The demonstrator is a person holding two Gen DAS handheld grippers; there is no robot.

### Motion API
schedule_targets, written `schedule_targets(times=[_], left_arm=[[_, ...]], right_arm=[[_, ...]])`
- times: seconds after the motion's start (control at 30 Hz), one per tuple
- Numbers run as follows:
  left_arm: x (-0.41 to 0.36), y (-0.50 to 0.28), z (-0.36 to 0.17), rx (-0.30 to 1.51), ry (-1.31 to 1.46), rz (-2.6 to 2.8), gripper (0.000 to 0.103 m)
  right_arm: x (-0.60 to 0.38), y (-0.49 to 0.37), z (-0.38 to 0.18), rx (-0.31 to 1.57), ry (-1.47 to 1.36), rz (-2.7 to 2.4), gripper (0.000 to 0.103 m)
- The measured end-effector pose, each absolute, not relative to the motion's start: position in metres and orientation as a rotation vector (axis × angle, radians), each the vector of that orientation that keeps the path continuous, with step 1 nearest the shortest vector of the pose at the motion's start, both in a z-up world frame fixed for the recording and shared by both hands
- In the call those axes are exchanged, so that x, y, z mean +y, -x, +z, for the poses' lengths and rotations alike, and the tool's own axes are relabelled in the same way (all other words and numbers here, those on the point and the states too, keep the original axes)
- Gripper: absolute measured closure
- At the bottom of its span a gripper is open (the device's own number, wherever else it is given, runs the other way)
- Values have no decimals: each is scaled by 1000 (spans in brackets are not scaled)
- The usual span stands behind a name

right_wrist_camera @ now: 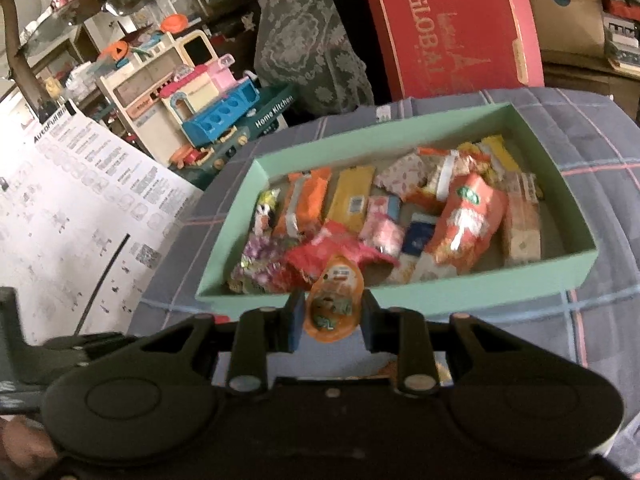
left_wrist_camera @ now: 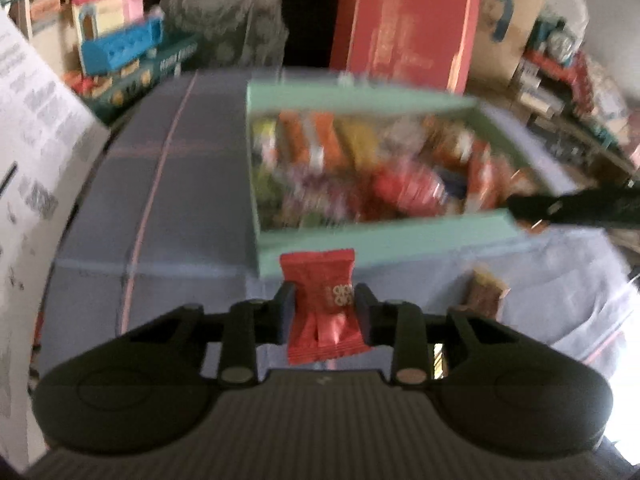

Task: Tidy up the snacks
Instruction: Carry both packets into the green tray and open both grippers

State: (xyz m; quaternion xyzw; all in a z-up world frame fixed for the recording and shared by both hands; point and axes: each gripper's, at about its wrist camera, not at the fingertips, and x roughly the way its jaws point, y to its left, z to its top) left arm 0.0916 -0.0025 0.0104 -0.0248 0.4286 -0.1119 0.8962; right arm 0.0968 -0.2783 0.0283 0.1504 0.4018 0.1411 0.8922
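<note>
My left gripper (left_wrist_camera: 325, 300) is shut on a red snack packet (left_wrist_camera: 320, 304), held just short of the near wall of the mint-green box (left_wrist_camera: 360, 240). The box holds several mixed snack packets. My right gripper (right_wrist_camera: 330, 308) is shut on an orange egg-shaped snack pack (right_wrist_camera: 333, 305), held at the near wall of the same box (right_wrist_camera: 440, 292), over its left part. A brown snack bar (left_wrist_camera: 486, 294) lies on the blue plaid cloth (left_wrist_camera: 180, 200) to the right of my left gripper. The other gripper's black tip (left_wrist_camera: 568, 208) reaches the box's right near corner in the left wrist view.
A white printed sheet (right_wrist_camera: 80, 200) lies to the left of the cloth. A toy kitchen set (right_wrist_camera: 208, 108) stands behind at the left. A red carton (right_wrist_camera: 452, 28) and a lace-covered object (right_wrist_camera: 312, 60) stand behind the box. Shelves with clutter are at the far right (left_wrist_camera: 568, 80).
</note>
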Motion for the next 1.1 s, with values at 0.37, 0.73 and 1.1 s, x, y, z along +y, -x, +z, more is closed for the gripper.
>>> schedule_targets(times=[0.37, 0.73, 1.1], left_arm=[[-53, -199, 40, 826, 5, -275, 72], [-90, -300, 28, 852, -27, -214, 61], [-85, -293, 12, 858, -58, -139, 3]], right_arm=[[-289, -187, 39, 805, -328, 250, 75], [-290, -283, 22, 848, -392, 260, 70], [-302, -283, 14, 864, -477, 232, 0]])
